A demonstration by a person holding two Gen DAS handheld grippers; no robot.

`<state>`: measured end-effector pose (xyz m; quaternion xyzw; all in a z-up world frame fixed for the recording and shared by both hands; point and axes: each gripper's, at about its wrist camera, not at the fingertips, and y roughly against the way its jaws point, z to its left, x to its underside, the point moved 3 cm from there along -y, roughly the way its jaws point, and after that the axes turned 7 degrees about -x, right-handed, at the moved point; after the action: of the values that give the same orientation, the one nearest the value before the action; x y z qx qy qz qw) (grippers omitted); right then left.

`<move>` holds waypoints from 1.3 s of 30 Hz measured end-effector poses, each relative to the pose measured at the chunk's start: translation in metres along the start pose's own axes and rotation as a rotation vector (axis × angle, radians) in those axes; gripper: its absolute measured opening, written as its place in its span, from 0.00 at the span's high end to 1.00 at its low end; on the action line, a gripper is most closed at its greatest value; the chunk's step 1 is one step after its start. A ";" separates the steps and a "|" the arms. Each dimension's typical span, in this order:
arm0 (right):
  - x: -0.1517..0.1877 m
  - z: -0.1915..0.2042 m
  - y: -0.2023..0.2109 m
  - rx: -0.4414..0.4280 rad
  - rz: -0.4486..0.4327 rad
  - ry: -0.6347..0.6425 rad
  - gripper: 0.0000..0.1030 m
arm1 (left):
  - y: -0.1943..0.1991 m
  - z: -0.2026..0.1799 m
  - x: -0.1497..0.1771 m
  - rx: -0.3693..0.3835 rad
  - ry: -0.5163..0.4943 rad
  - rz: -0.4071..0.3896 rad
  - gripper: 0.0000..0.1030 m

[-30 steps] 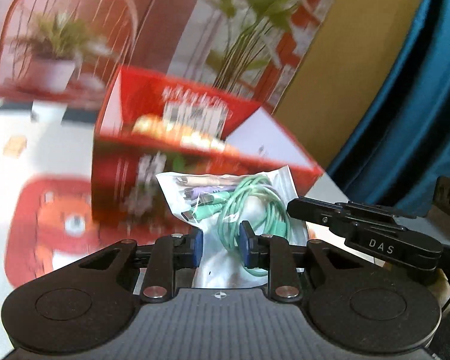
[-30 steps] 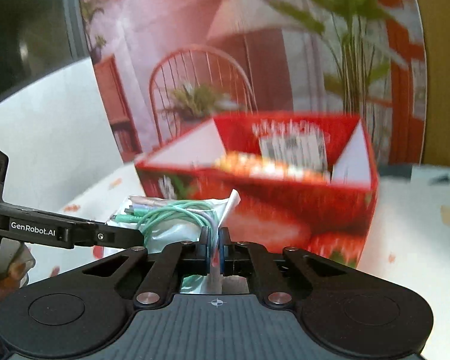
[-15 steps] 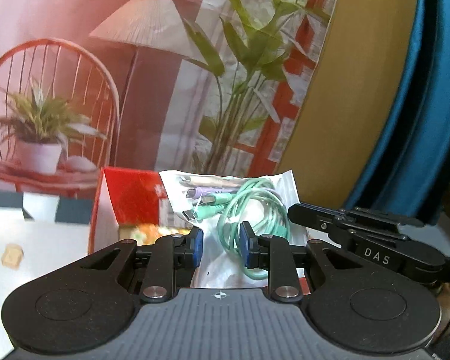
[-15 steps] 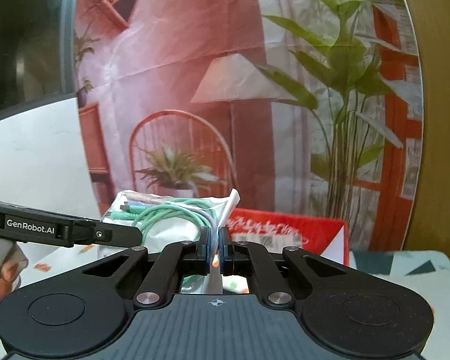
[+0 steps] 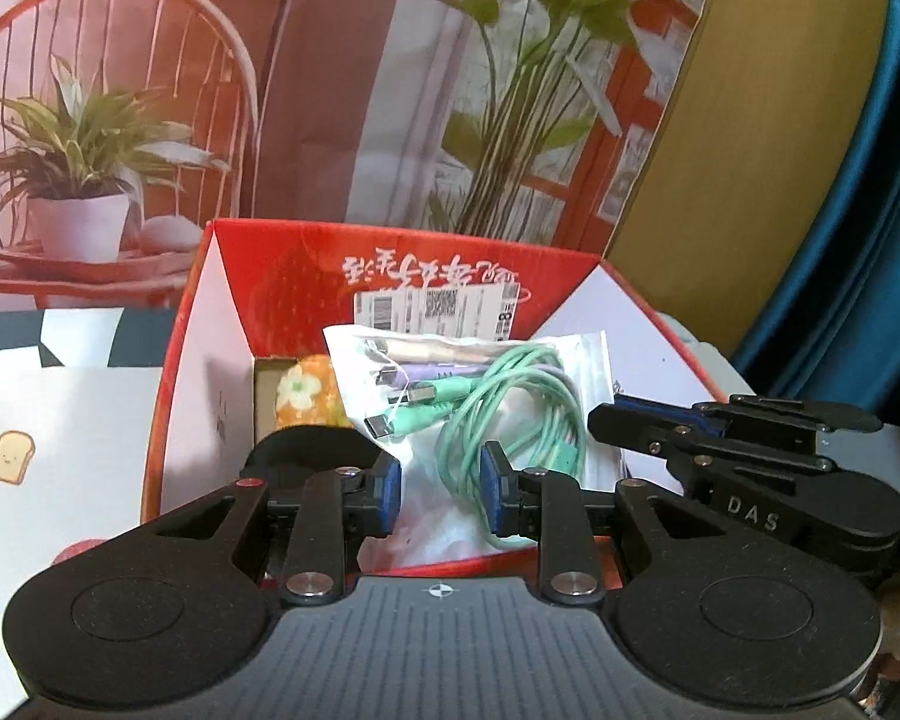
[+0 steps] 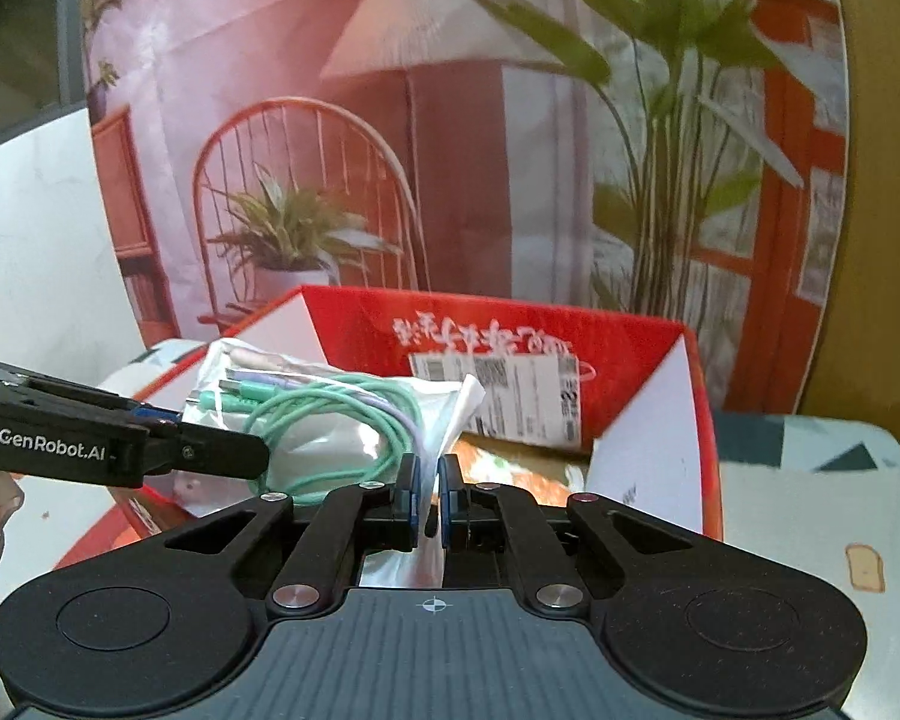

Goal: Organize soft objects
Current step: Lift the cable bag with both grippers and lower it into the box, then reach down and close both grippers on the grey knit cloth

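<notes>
Right now the clear plastic bag of cables (image 5: 450,414) is hanging above the open red box (image 5: 282,276), held between your two grippers. Coiled mint-green cable is showing through the plastic, with a few plugs bunched at the bag's upper left corner. Your right gripper (image 6: 429,495) is pinching a thin fold of the bag's edge, its jaws nearly together on the plastic. Your left gripper (image 5: 441,495) is opening at this moment: its blue pads (image 5: 390,489) are standing narrowly apart with the bag and a loop of cable between them, and whether they are pressing on the plastic I cannot tell. Inside the box an orange cloth with a white flower print (image 5: 303,390) is lying low against the left wall, and a white shipping label (image 5: 438,306) is sticking to the far inner wall. The box is sitting on a white tablecloth with a small toast print (image 5: 9,456). Behind it a printed backdrop of a chair, potted plant and lamp (image 6: 306,192) is standing upright.
</notes>
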<state>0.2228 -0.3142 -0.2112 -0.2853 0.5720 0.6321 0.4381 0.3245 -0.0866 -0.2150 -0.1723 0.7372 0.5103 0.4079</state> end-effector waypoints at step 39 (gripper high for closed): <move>0.130 0.039 0.064 -0.076 0.174 -0.054 0.74 | 0.055 0.041 0.152 -0.110 0.109 0.171 0.35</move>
<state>0.1130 -0.2445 -0.2857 -0.2341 0.5581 0.6965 0.3857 0.2126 -0.0020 -0.3055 -0.1584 0.7412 0.5727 0.3124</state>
